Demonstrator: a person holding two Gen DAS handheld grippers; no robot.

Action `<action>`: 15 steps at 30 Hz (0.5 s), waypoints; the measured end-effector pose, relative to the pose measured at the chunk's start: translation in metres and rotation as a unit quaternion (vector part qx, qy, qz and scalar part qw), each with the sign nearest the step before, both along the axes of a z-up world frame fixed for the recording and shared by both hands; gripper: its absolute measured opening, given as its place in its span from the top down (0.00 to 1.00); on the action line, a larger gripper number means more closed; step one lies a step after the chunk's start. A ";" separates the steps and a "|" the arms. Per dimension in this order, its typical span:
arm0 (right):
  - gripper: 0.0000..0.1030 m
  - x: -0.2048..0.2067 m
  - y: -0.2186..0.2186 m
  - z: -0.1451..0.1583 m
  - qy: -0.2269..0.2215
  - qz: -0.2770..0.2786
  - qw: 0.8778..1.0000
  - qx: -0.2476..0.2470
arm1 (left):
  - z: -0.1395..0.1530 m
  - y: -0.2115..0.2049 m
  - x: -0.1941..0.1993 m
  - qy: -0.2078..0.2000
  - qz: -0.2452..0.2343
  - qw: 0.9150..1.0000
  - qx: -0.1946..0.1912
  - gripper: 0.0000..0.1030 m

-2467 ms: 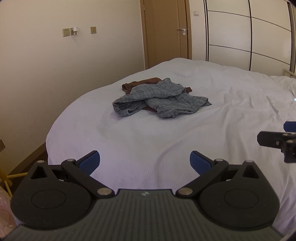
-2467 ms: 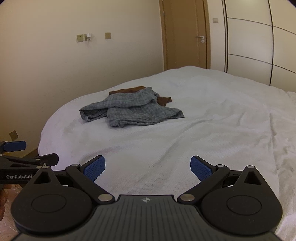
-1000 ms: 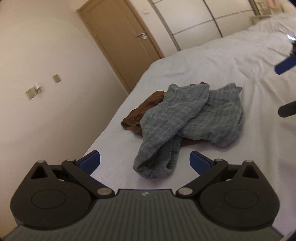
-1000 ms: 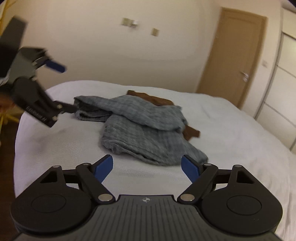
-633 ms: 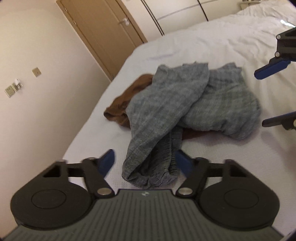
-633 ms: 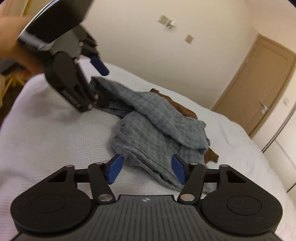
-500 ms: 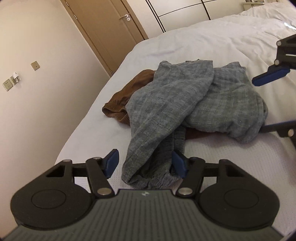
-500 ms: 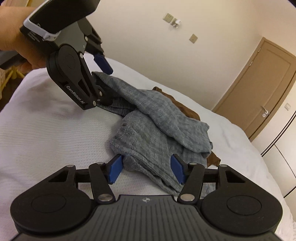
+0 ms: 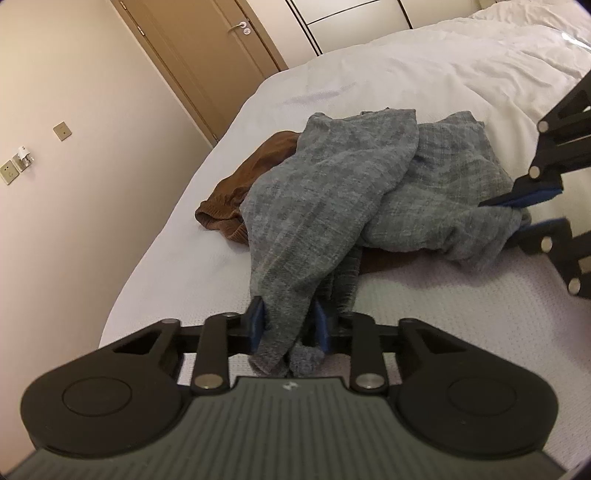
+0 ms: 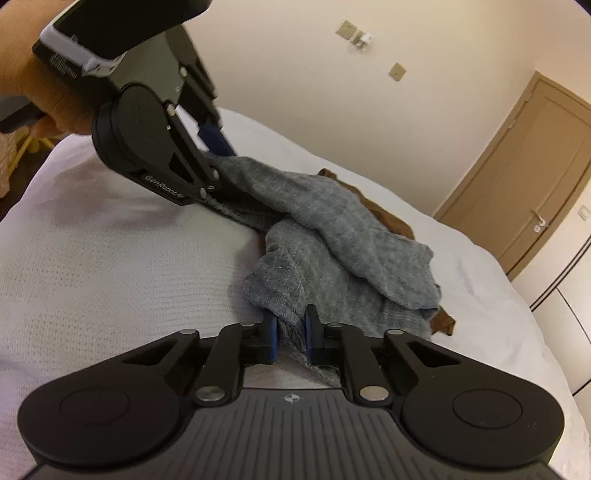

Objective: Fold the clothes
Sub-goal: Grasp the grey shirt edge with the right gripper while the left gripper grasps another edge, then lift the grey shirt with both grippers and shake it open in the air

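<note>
A crumpled grey checked garment (image 9: 351, 192) (image 10: 343, 251) lies on the white bed (image 9: 443, 332), on top of a brown garment (image 9: 243, 192) (image 10: 388, 221). My left gripper (image 9: 288, 321) is shut on one end of the grey garment, cloth bunched between its blue pads. My right gripper (image 10: 290, 332) is shut on another edge of the same garment. The right gripper (image 9: 524, 210) shows at the right of the left wrist view, and the left gripper (image 10: 218, 166), held by a hand (image 10: 33, 85), at the upper left of the right wrist view.
The bed's edge (image 9: 140, 266) runs close to a beige wall (image 9: 74, 184) on the left. A wooden door (image 9: 207, 55) (image 10: 524, 177) and white wardrobe panels (image 9: 351, 18) stand beyond the bed. White bedding stretches around the clothes.
Both grippers moved in over the bed to the grey garment and went from open to shut on its edges. The left end of the garment is lifted slightly.
</note>
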State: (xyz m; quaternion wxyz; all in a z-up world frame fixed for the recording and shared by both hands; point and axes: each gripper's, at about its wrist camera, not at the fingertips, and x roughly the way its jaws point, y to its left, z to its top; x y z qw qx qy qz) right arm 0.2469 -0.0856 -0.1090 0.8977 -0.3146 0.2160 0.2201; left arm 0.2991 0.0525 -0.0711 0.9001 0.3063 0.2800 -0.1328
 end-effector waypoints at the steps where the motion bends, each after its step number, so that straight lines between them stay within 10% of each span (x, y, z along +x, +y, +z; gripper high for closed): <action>1: 0.92 -0.001 -0.002 0.002 -0.004 -0.004 1.000 0.003 | 0.001 -0.001 0.000 -0.001 0.001 1.000 0.001 0.84; 15: 0.95 -0.090 -0.090 0.097 -0.110 -0.087 0.986 0.087 | 0.103 -0.018 -0.055 -0.102 -0.022 0.991 -0.087 0.96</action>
